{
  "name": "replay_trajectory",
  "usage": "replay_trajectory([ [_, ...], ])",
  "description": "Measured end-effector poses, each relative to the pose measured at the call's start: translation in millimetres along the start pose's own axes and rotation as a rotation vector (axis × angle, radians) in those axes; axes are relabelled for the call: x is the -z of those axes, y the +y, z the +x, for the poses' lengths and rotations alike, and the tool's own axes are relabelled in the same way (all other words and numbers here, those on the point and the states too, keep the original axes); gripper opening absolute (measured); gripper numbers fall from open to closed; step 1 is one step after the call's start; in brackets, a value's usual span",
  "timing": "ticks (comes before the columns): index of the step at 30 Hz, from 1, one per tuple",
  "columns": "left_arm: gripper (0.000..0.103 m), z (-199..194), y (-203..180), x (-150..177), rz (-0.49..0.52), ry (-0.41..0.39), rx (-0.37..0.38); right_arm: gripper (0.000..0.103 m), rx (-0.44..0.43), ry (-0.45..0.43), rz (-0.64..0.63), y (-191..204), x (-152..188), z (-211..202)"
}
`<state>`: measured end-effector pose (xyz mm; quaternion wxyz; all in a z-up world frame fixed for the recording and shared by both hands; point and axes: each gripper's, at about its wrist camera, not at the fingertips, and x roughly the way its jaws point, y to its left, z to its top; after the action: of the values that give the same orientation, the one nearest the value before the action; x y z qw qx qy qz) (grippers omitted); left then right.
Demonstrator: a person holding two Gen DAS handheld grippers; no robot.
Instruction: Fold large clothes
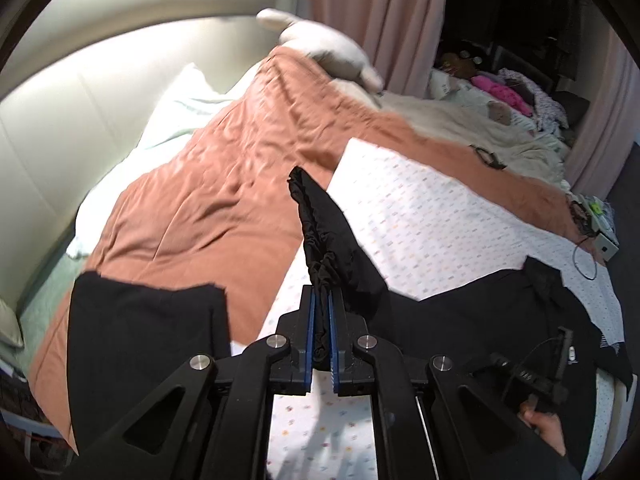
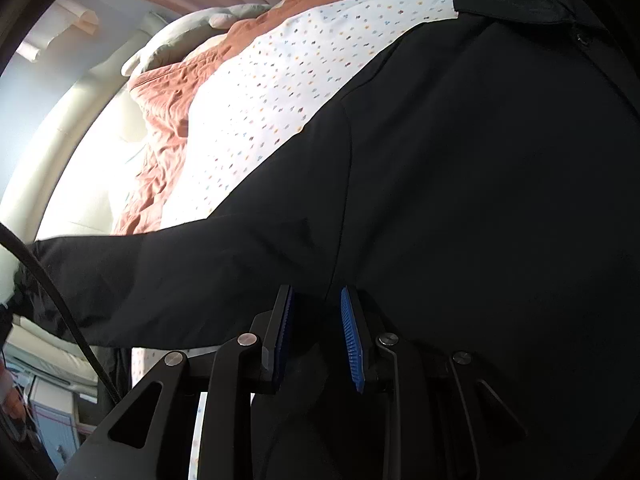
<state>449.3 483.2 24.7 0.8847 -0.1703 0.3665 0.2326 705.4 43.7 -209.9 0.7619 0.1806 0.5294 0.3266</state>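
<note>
The left gripper (image 1: 321, 312) is pinching a bunched sleeve cuff (image 1: 320, 216) of the black jacket (image 2: 460, 168), its jaws nearly closed on the gathered cloth, which is standing up off the dotted sheet (image 1: 432, 216) on the bed. The right gripper (image 2: 316, 332) is hovering low against the jacket's body near the sleeve seam, jaws parted and gripping nothing. The jacket is lying spread across the sheet, beside the rust blanket (image 1: 208, 184). To fold well, the person is probably best carrying the sleeve across the chest while the right gripper is steadying the body, keeping the cloth taut and flat.
</note>
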Motion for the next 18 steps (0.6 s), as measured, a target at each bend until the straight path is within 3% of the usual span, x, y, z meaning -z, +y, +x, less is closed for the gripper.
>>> replay_trajectory([
  [7,0.008,-42,-85,-41,0.091,-0.066,0.072,0.023,-0.022,-0.037,0.071,-18,-7,-42],
  [11,0.008,-63,-135,-55,0.143,-0.093,0.117,0.059,-0.017,-0.091,0.062,-27,-9,-76],
  [16,0.008,-87,-203,-67,0.215,-0.116,0.174,0.06,-0.001,-0.161,0.054,-46,-7,-115],
  [18,0.008,-94,-227,-68,0.244,-0.122,0.195,0.06,-0.032,-0.177,0.041,-54,-6,-126],
])
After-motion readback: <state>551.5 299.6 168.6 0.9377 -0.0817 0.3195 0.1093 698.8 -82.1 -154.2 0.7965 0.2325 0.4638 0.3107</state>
